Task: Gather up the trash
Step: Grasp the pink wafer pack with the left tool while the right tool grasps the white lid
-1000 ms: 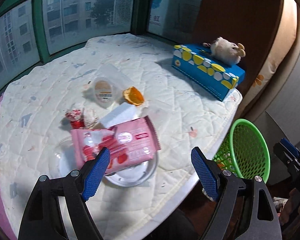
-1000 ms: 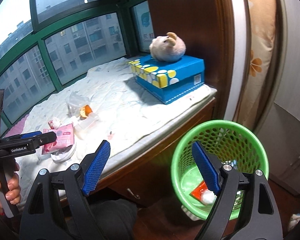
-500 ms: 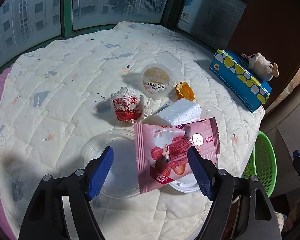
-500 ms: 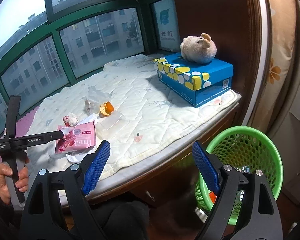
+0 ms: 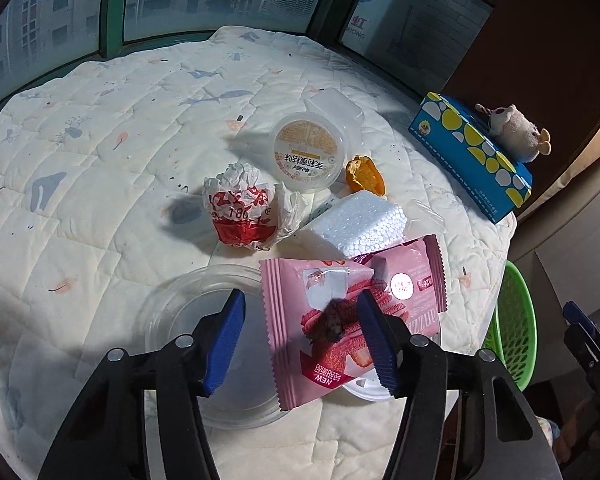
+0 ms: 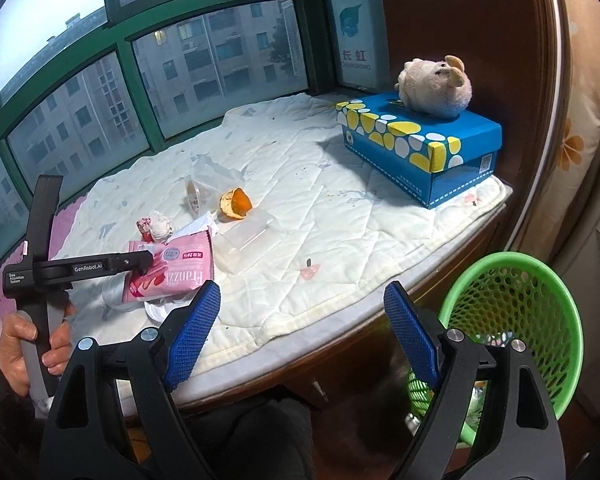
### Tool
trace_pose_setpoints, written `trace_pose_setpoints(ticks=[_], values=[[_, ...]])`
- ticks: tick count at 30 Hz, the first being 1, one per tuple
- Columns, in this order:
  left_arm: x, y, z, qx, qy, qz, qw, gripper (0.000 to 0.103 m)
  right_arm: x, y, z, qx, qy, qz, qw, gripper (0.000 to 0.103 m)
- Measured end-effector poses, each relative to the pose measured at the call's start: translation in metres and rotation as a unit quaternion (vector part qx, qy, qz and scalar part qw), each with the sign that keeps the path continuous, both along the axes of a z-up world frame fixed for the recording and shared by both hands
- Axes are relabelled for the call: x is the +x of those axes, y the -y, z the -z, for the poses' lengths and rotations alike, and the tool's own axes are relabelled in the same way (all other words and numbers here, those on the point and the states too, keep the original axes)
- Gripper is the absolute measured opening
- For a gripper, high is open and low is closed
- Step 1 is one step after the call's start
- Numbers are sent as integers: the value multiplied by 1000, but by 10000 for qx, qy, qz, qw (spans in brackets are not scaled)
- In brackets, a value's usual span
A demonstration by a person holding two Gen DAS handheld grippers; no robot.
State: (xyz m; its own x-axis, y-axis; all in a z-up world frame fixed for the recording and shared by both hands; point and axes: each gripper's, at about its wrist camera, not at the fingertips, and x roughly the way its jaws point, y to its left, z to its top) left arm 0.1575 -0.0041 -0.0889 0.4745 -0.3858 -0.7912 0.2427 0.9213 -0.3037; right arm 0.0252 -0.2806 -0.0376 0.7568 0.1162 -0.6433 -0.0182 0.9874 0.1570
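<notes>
Quilted sill (image 5: 100,128): one pink wrapper (image 5: 352,320), one peel (image 5: 364,174), one green basket (image 6: 512,320).

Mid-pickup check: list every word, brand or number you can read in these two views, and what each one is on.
"Franzzi": pink wrapper.
"NEW": same wrapper.
"GenRobot.AI": left gripper.
"Data Acquisition System": also on that gripper.
"CHANGHONG", below two Chinese characters: window sign.
"18", among red characters: crumpled wrapper.
Cup lid: Chinese print, too small.
Blue box: code and small print, unreadable.
</notes>
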Motion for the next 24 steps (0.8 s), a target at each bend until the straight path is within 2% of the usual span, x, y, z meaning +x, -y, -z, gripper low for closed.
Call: trace_pose_setpoints(ticks=[3, 5, 9, 10, 16, 24], values=[[-2, -1, -1, -109, 19, 74, 9999, 44, 2, -4, 2, 9, -36, -41, 10000, 84], [-3, 0, -2, -159, 53, 104, 9998, 34, 3, -7, 3, -10, -49, -72, 10000, 84], [-6, -2, -2, -281, 76, 126, 9995, 24, 4, -13, 4, -35, -67, -127, 9999, 84], [-6, -3, -3, -300, 82, 140, 9994, 18, 4, -14, 4, -38, -71, -138, 9999, 84], [-11, -6, -11, -509, 142, 116, 9985, 4, 6, -19, 4, -48, -78, -209, 9997, 84], [-25, -16, -39, -715, 430, 91, 9965, 2, 10, -32, 9, 0, -149, -392, 9991, 84]])
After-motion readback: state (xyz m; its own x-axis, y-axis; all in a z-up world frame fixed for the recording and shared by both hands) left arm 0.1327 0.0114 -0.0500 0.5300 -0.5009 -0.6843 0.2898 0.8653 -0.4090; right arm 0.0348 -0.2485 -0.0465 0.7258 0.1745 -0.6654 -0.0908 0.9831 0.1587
